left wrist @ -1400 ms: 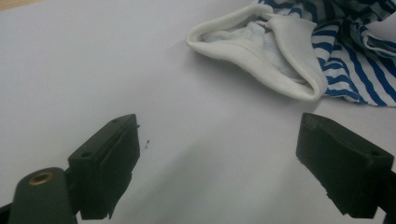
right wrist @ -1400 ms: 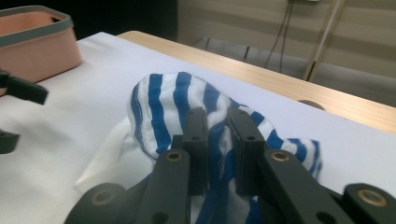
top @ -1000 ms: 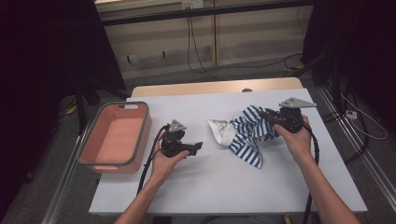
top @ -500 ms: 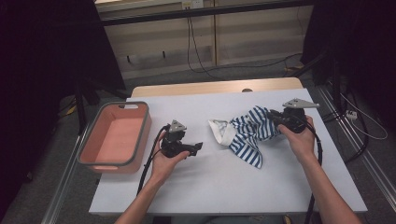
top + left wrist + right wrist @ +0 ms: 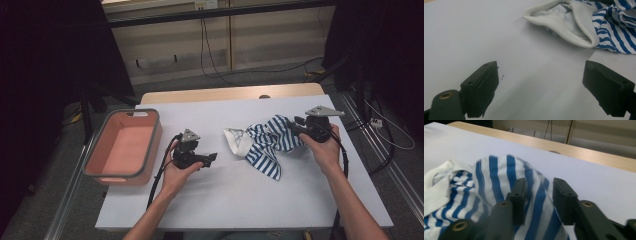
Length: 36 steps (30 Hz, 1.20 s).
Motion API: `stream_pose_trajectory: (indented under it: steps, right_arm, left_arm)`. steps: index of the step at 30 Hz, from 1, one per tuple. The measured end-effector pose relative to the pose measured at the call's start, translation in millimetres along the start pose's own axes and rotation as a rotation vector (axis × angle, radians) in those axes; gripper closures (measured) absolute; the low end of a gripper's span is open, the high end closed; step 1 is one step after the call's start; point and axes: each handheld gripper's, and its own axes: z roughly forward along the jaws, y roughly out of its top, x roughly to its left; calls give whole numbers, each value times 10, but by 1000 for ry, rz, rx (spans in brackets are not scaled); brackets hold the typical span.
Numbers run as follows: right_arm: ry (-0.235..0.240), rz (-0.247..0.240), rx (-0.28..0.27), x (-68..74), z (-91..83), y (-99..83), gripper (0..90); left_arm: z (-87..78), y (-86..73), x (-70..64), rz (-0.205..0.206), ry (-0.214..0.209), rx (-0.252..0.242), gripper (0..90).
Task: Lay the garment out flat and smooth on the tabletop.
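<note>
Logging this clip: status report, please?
Left gripper open, over bare table. Right gripper closing around striped garment, a fold between its jaws. Pink bin off left. Nothing in the way.

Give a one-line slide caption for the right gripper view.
Right claw straddles a raised fold of the blue-striped garment on the white table.

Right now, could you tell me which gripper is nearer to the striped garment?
The right gripper: its jaws straddle a fold of the striped garment. The left gripper sits apart on the table, open, pointing toward its white collar.
</note>
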Motion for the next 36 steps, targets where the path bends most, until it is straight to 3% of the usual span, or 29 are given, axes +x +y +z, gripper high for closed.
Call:
stream_pose_trajectory:
  steps: [4, 7, 12, 17, 21, 25, 30, 32, 33, 36]
  right_arm:
    - [28, -38, -32, 160, -41, 95, 493]
    - [80, -76, -32, 308, -46, 150, 461]
    - [176, -135, -6, 570, 29, 162, 554]
    - [268, -202, 85, 833, 209, 54, 605]
    - [281, -249, 166, 934, 337, -57, 548]
    - [242, -286, 242, 910, 411, -146, 464]
    - [240, -281, 278, 836, 466, -223, 426]
    - [252, -272, 277, 843, 469, -235, 500]
    - [275, -267, 276, 846, 465, -240, 589]
    - [304, -286, 266, 884, 447, -251, 748]
  left_arm:
    - [-5, 2, -4, -2, -4, -4, 138]
    - [-4, 2, -12, 1, -5, -3, 138]
    - [16, -3, -42, 11, -7, 2, 138]
    - [28, -7, -55, 12, -10, 9, 138]
    - [28, -9, -60, 12, -10, 9, 138]
    - [36, -15, -68, 16, -9, 12, 138]
    - [54, -22, -88, 20, -17, 20, 138]
    - [64, -26, -87, 21, -26, 25, 171]
    - [68, -27, -88, 21, -28, 28, 197]
    - [81, -32, -104, 29, -23, 38, 186]
